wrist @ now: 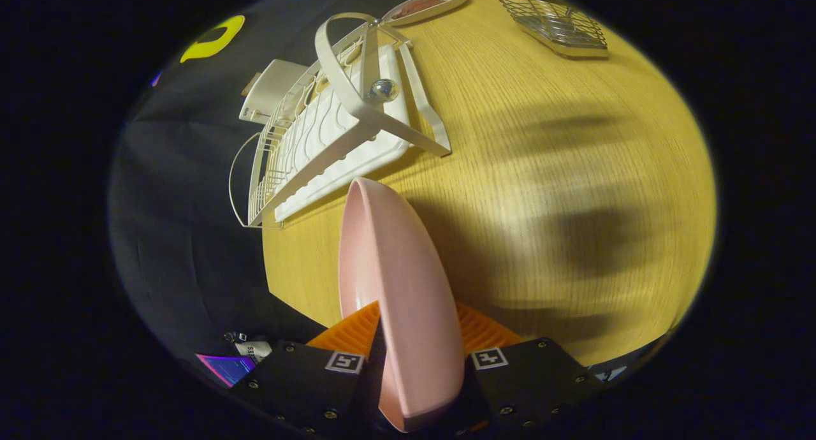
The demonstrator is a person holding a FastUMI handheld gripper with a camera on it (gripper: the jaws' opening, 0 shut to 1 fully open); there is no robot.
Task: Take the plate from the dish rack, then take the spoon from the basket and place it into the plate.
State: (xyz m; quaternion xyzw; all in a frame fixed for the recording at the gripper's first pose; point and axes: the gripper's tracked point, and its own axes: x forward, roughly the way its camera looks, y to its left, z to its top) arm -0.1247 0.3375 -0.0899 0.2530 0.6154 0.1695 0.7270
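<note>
— Plate (398,300): how many are seen, and how is it held?

— One pink plate is seen, clamped on edge between the two orange ribbed fingers (354,328) of the gripper (414,335). Both pads are pressed against it, one on each face, so the gripper is closed on the plate at a narrow width. Its long axis is run straight ahead from the fingers toward the dish rack (331,127), and its rim is presented edge-on, with the hollow face turned to the left finger's side.

— What else is counted?

— One white dish rack is seen beyond the plate, ahead and to the left, set on the wooden table (561,172) near its edge. One small shiny ball-like piece (382,90) is seen on the rack's frame. One shallow white dish (426,6) with something reddish in it is seen farther ahead, past the rack. One wire basket (551,19) is seen far ahead and to the right, well apart from the rack. Whether a spoon is held in it cannot be told.

— Is any writing legible?

— Two square black-and-white markers (345,362) are seen on the gripper's black body, one beside each finger. A small white tag is seen low to the left of the gripper, but its print is too small to be read.
</note>
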